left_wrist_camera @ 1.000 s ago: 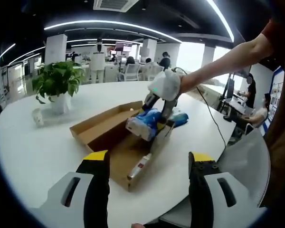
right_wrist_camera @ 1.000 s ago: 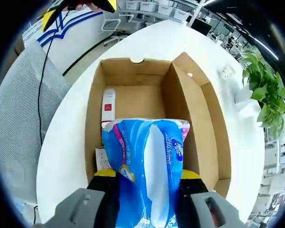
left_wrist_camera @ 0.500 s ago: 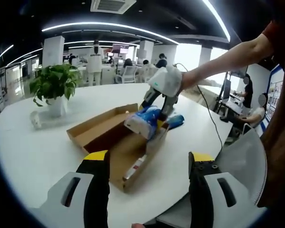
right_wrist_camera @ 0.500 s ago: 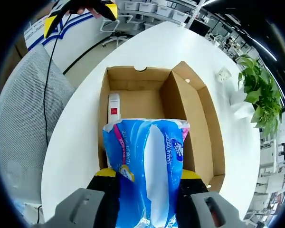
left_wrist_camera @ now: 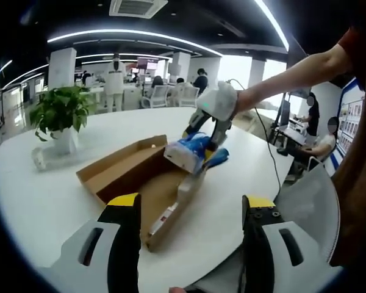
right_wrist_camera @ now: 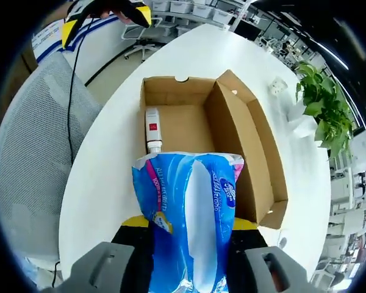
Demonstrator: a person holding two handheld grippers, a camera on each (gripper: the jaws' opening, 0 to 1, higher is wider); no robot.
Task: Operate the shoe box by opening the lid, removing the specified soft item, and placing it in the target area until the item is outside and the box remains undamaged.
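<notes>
Nearest in the left gripper view, the left tongs [left_wrist_camera: 190, 241] hang low over the near edge of the table [left_wrist_camera: 43, 201] with their jaws spread wide and nothing between them, well back from the work.

Farther out, the right tongs [left_wrist_camera: 202, 135] are clamped on the blue tissue pack [left_wrist_camera: 191, 152], carrying it in the air above the shoe box [left_wrist_camera: 143, 180]. In the right gripper view the right tongs [right_wrist_camera: 184, 227] squeeze the tissue pack [right_wrist_camera: 186, 213] across its width, so its long axis runs straight out along the jaws, toward the open shoe box [right_wrist_camera: 201, 152] below. The pack looks clear of the box walls; I judge it already lifted out, with only the setting-down left. The right hand is the one that matters here; the left is the farther of the two from the pack.

The box lies open on the table, its lid [right_wrist_camera: 259, 152] hinged out flat to one side. A small white tube with a red label [right_wrist_camera: 152, 129] lies on the box floor. The bare white table [right_wrist_camera: 104, 177] beside the box seems the likely place to put the pack down, and getting there means carrying it sideways past the cardboard wall without catching it.

Beyond, a potted plant [left_wrist_camera: 60, 116] stands on the far part of the table, with a small white thing [left_wrist_camera: 38, 159] beside it. A mesh chair [right_wrist_camera: 33, 152] sits at the table's edge, and people sit at desks in the office behind.
</notes>
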